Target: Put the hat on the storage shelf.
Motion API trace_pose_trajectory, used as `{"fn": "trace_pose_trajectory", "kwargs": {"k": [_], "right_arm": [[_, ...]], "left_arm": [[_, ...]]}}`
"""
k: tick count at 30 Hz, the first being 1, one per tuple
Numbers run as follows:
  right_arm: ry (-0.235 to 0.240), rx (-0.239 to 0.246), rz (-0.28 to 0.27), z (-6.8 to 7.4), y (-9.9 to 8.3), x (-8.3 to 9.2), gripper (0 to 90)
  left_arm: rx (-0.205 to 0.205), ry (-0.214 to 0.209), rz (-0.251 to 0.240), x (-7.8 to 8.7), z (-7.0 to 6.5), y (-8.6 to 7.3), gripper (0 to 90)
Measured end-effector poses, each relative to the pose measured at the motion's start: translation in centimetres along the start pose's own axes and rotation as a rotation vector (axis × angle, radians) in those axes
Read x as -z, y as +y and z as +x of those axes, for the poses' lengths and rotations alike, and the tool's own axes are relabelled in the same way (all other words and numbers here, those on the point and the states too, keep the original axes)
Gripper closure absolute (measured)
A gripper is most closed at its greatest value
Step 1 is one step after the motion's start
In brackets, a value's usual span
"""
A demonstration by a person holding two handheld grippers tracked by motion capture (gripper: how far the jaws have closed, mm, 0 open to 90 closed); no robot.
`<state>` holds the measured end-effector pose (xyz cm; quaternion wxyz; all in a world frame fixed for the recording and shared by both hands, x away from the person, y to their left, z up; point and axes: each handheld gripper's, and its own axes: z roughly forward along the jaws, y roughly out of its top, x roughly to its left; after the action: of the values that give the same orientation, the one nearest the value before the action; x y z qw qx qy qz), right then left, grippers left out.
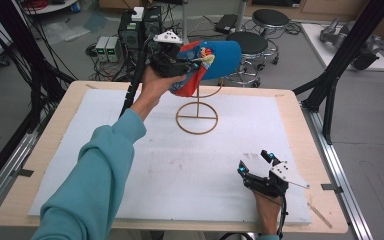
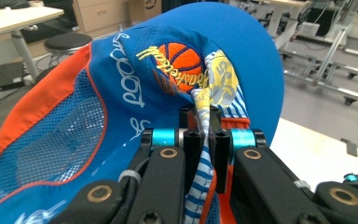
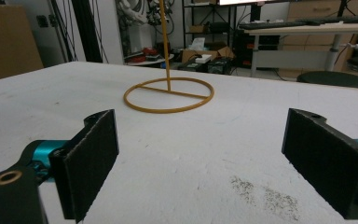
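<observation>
I see the white mat [image 1: 180, 165] lying bare across the middle and lower part of the high view, with only the gold wire stand [image 1: 197, 116] ringed on it at upper centre, well inside the wooden table edge [image 1: 45, 145]. At the top centre my left gripper [image 1: 192, 64] is clamped tight on a fold of the blue and orange cap [image 2: 135, 88], holding it in the air beside the stand's top. At lower right my right gripper [image 1: 253, 163] rests low over the mat with its jaws spread wide and nothing between them.
</observation>
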<state>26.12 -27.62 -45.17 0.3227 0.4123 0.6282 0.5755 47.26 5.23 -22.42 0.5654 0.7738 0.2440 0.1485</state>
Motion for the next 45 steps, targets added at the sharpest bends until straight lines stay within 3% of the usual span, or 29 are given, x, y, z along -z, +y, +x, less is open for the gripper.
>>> {"fn": "trace_pose_trajectory", "kwargs": {"k": [23, 27, 45], "right_arm": [[-0.001, 0.000, 0.002, -0.1, 0.0, 0.0, 9.8], [0.000, -0.004, 0.003, -0.1, 0.0, 0.0, 9.8], [0.001, -0.002, 0.001, -0.1, 0.0, 0.0, 9.8]], "left_arm": [[-0.022, -0.056, 0.042, -4.2, -1.1, 0.3, 87.5], [-0.045, -0.053, 0.064, -4.9, -1.4, 0.2, 87.4], [-0.065, -0.047, 0.127, -6.1, -1.6, -1.1, 85.2]]}}
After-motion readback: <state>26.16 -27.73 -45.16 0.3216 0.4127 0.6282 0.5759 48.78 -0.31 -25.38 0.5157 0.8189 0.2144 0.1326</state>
